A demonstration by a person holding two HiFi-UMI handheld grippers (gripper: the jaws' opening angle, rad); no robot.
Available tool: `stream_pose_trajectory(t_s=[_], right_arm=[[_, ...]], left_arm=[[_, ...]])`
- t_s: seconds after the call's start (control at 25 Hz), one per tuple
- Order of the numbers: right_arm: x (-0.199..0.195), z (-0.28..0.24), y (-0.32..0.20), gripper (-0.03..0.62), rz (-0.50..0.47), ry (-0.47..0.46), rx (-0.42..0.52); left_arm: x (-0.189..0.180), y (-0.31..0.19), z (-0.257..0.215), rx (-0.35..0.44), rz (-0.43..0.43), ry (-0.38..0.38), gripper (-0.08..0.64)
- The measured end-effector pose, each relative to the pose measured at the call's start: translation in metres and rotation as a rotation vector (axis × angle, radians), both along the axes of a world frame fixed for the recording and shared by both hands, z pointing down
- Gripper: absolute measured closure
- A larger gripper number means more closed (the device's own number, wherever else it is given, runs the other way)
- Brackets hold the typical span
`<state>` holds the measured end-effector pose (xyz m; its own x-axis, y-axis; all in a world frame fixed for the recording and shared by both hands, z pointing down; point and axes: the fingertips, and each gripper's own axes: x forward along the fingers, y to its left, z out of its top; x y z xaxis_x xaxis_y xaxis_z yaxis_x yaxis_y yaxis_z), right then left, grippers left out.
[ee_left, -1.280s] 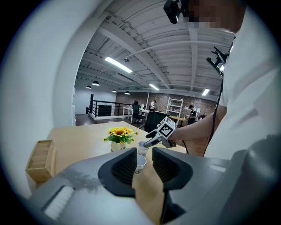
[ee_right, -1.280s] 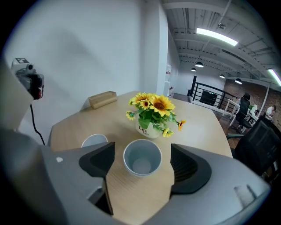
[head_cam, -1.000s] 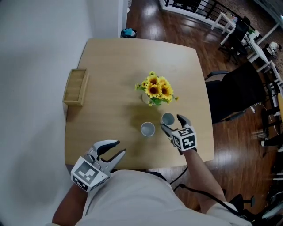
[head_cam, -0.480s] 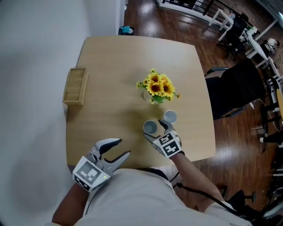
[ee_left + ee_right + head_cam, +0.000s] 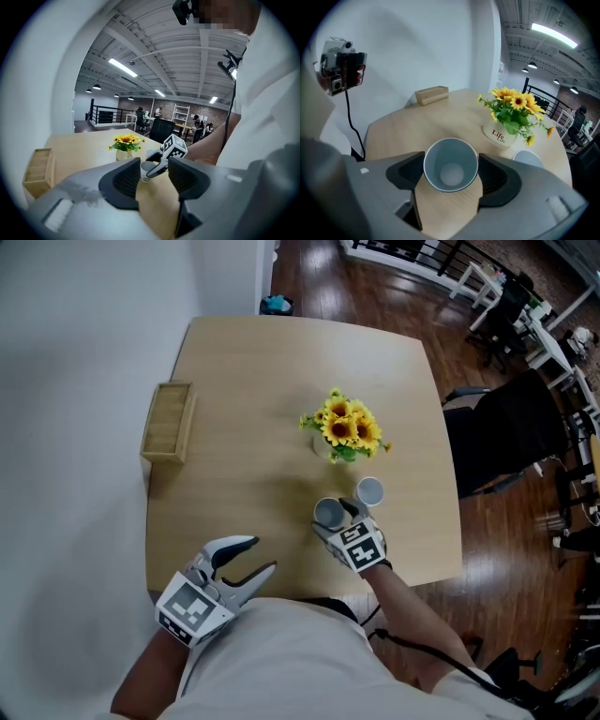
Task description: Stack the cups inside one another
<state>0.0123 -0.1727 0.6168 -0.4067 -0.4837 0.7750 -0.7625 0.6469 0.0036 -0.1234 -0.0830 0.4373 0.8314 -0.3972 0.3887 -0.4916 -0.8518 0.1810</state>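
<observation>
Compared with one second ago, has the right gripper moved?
Yes. Against the sunflower vase, the right gripper moved left, from the right cup to the left cup, now in its claw.

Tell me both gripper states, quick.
Left gripper: open, nothing between its jaws.
Right gripper: closed on the nearer white round cup.

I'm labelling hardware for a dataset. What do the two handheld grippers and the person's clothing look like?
Both the left gripper and right gripper are light grey shells with curved jaws, dark ribbed pads, and a white cube printed with black square markers. A black cable hangs below the right one. The shirt is white.
</observation>
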Motion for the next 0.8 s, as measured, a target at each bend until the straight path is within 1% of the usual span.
stream_pose_trajectory(t_s=[0.2,0.36,0.48,0.6,0.72,0.8], right_arm=[[0.001,-0.031,0.002,0.229,0.006,-0.046,0.015],[0.008,-0.067,-0.004,0.229,0.018,-0.076,0.055],[0.023,-0.095,-0.013,0.229,0.036,-0.085,0.098],[0.043,-0.118,-0.023,0.23,0.061,-0.084,0.141],[0.066,-0.129,-0.032,0.23,0.091,-0.071,0.17],[0.082,-0.129,-0.036,0.229,0.113,-0.064,0.172]], left_arm=[[0.01,-0.006,-0.002,0.009,0.018,0.013,0.362],[0.019,-0.008,0.0,-0.007,0.032,0.024,0.362],[0.028,-0.011,-0.003,-0.004,0.04,0.036,0.362],[0.038,-0.015,-0.008,0.014,0.047,0.048,0.362],[0.046,-0.015,-0.009,0.013,0.045,0.056,0.362],[0.05,-0.014,-0.009,0.007,0.04,0.064,0.362]])
